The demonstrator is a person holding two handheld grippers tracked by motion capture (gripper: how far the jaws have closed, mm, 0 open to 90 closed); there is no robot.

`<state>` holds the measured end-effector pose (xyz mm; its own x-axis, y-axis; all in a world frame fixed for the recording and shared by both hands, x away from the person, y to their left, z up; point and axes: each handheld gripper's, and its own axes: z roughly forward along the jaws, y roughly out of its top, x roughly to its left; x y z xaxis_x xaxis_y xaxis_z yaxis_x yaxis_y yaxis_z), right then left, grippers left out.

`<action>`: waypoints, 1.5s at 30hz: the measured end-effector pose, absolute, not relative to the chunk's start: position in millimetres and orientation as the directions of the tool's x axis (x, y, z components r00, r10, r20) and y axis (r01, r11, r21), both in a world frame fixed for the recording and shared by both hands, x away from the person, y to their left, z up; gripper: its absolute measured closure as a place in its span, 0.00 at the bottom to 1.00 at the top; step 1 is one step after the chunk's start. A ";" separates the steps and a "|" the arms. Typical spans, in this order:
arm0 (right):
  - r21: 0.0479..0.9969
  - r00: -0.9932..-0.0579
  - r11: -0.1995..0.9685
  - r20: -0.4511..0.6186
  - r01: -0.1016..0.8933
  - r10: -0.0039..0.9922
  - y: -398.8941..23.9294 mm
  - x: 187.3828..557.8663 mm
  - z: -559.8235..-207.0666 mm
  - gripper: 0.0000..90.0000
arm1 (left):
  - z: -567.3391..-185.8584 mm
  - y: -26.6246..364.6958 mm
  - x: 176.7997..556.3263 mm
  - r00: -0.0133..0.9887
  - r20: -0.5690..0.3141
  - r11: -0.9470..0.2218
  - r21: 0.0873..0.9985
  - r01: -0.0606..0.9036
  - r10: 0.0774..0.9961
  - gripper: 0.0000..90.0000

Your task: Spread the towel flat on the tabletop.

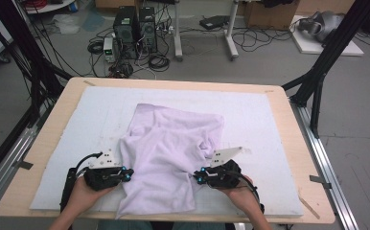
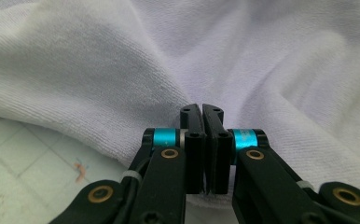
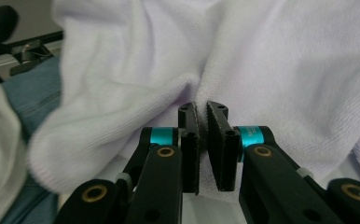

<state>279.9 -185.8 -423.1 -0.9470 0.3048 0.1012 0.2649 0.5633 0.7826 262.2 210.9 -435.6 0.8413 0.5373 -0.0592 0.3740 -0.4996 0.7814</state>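
A white cloth lies crumpled on the pale mat, its near end hanging over the table's front edge. My left gripper is at the cloth's left edge, and in the left gripper view its jaws are pressed together on a fold of the cloth. My right gripper is at the cloth's right edge. In the right gripper view the jaws pinch a fold of the cloth between the pads. Both hands rest low near the front of the table.
The pale mat covers most of the wooden table. Black frame legs stand at the left and right sides. Computers and cables sit on the floor beyond the far edge.
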 end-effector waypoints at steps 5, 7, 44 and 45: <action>0.805 -0.955 0.534 0.130 0.258 0.265 -195.9 262.5 -408.3 0.93 | -423.7 219.8 246.1 0.845 -0.083 -0.465 0.805 0.369 0.528 0.97; 0.813 -0.964 0.530 0.140 0.242 0.225 -199.6 252.4 -400.4 0.93 | -416.0 222.9 237.9 0.854 -0.096 -0.451 0.816 0.362 0.512 0.97; 0.783 -0.964 0.567 0.163 0.255 0.209 -200.8 238.0 -424.7 0.96 | -422.8 236.3 230.2 0.858 -0.103 -0.456 0.812 0.365 0.503 0.97; 0.782 -0.965 0.570 0.157 0.251 0.210 -201.7 235.2 -422.1 0.95 | -419.4 238.3 227.9 0.863 -0.102 -0.450 0.820 0.354 0.494 0.96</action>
<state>235.2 -201.7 -422.1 -0.9651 0.2096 0.1573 0.2513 0.5703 0.7820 227.9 238.3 -419.4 0.8632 0.4945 -0.1018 0.3544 -0.4499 0.8197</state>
